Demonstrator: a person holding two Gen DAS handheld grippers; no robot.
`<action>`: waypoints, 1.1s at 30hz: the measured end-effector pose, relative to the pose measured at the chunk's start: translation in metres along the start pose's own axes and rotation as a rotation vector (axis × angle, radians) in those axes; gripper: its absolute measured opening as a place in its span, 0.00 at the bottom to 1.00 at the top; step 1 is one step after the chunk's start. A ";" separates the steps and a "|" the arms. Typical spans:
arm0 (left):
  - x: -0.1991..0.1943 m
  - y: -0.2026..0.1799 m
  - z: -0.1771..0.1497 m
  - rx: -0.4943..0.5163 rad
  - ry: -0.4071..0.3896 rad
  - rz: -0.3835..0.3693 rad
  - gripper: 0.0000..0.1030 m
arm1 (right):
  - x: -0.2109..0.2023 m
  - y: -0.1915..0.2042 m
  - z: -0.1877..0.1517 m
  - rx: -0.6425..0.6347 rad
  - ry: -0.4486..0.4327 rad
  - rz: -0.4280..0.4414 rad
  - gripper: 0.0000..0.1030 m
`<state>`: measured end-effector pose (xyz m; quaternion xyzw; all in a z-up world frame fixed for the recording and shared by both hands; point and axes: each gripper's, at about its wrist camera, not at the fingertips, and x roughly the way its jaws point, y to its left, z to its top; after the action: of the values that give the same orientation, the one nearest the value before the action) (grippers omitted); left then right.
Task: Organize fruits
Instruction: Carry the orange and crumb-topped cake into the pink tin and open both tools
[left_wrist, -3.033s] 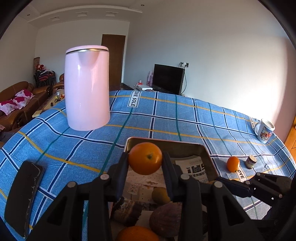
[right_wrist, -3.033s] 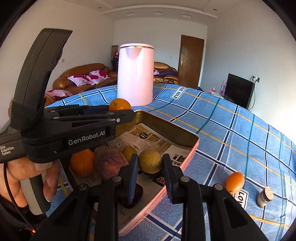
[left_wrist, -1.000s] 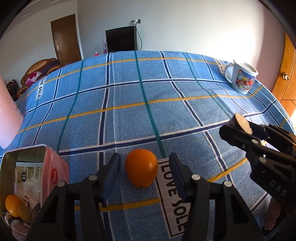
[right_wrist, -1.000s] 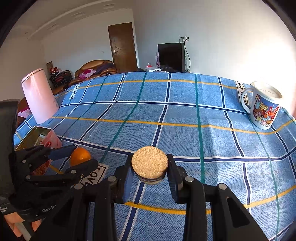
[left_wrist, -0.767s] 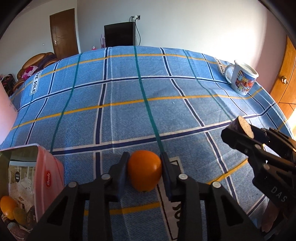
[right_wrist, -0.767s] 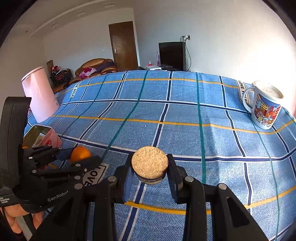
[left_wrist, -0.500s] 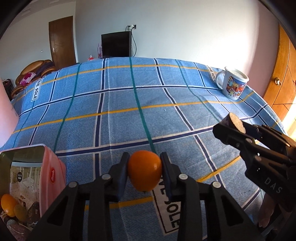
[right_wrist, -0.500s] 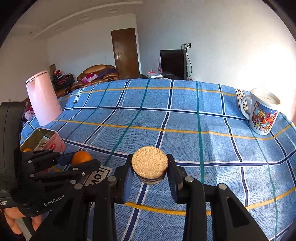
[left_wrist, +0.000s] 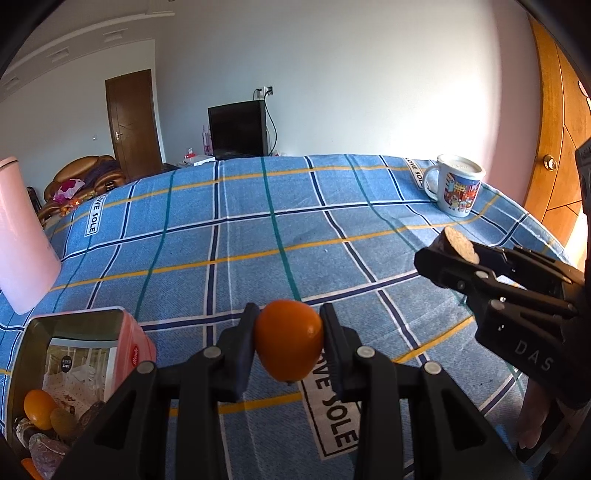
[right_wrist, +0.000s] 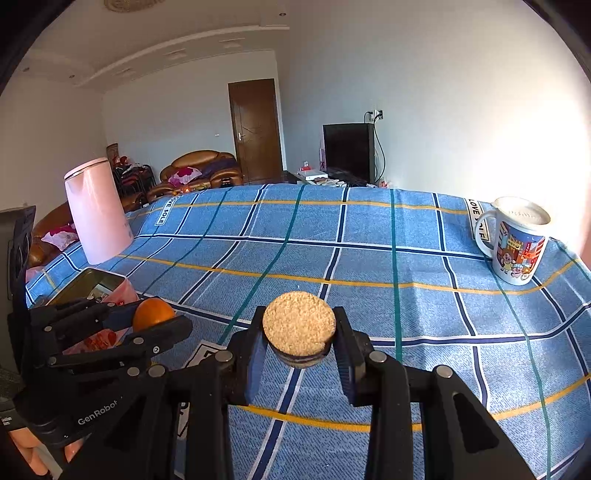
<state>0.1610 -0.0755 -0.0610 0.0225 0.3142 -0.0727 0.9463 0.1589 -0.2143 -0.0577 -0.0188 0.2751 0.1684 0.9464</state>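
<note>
My left gripper is shut on an orange and holds it above the blue checked tablecloth; the orange also shows in the right wrist view. My right gripper is shut on a small cork-topped jar, also lifted off the cloth; it also shows in the left wrist view. The pink tin box lies at the lower left with several fruits inside. It also shows in the right wrist view.
A pink kettle stands at the far left. A cartoon mug stands near the table's right edge. Sofas, a door and a TV lie beyond the table.
My left gripper closed on the orange on the cloth and lifted it. The right gripper kept hold of the cork-topped jar and rose with it.
</note>
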 end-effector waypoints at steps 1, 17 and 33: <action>-0.002 0.000 -0.001 0.001 -0.007 0.001 0.34 | -0.001 0.000 0.000 -0.001 -0.006 0.000 0.34; -0.028 -0.005 -0.007 0.025 -0.127 0.041 0.34 | -0.023 0.006 -0.002 -0.029 -0.128 -0.031 0.34; -0.047 0.006 -0.015 0.005 -0.188 0.035 0.34 | -0.033 0.023 -0.005 -0.083 -0.178 -0.058 0.34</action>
<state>0.1156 -0.0622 -0.0450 0.0237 0.2234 -0.0587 0.9727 0.1221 -0.2033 -0.0432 -0.0507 0.1820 0.1531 0.9700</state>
